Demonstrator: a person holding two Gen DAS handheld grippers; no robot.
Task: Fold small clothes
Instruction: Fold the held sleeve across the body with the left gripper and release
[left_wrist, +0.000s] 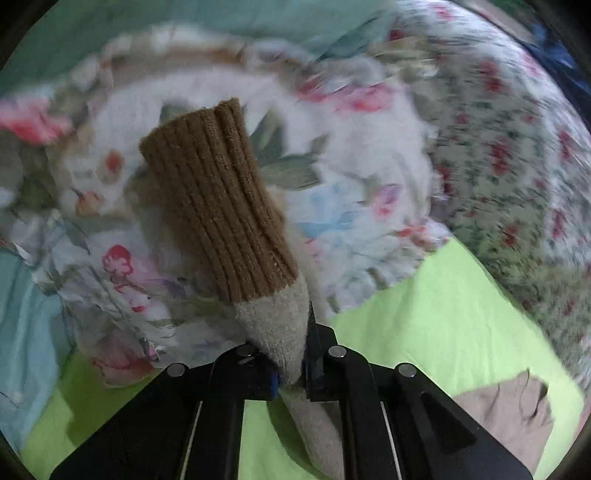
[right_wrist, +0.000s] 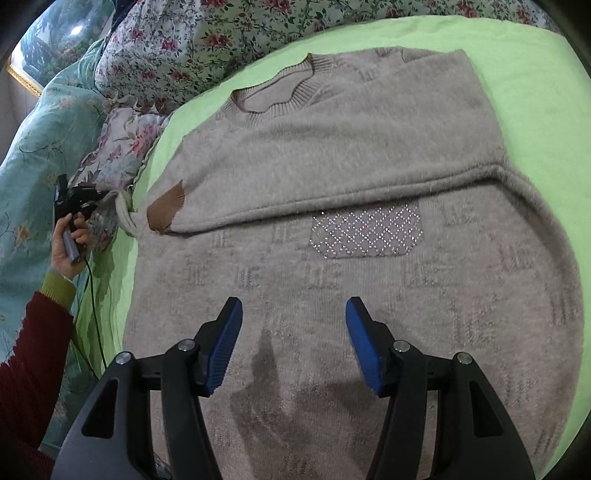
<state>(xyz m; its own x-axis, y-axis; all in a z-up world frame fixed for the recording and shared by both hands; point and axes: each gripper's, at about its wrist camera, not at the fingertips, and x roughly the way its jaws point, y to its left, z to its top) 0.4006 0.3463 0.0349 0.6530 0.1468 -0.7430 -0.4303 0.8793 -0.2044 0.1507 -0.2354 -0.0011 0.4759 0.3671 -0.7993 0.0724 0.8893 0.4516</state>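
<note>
Pinched tight in the left tool (left_wrist: 291, 373), just behind its brown ribbed cuff (left_wrist: 214, 199): the beige sleeve (left_wrist: 280, 325) of the sweater (right_wrist: 332, 155), cuff jutting forward past the jaws over a rumpled floral quilt (left_wrist: 122, 280). From the right wrist, sweater spread flat on the green bed sheet (right_wrist: 535, 74), neckline farthest from the camera, other sleeve (right_wrist: 332, 192) already folded across the chest, long axis running side to side. Left hand (right_wrist: 68, 240) out beyond the garment's left edge, held sleeve trailing off the body toward the quilt. Right tool (right_wrist: 294, 332) hovering half open above the hem end, gripping nothing. Likely next: held sleeve carried rightward across the body, parallel to the folded one, with the left hand by far the nearer.
</note>
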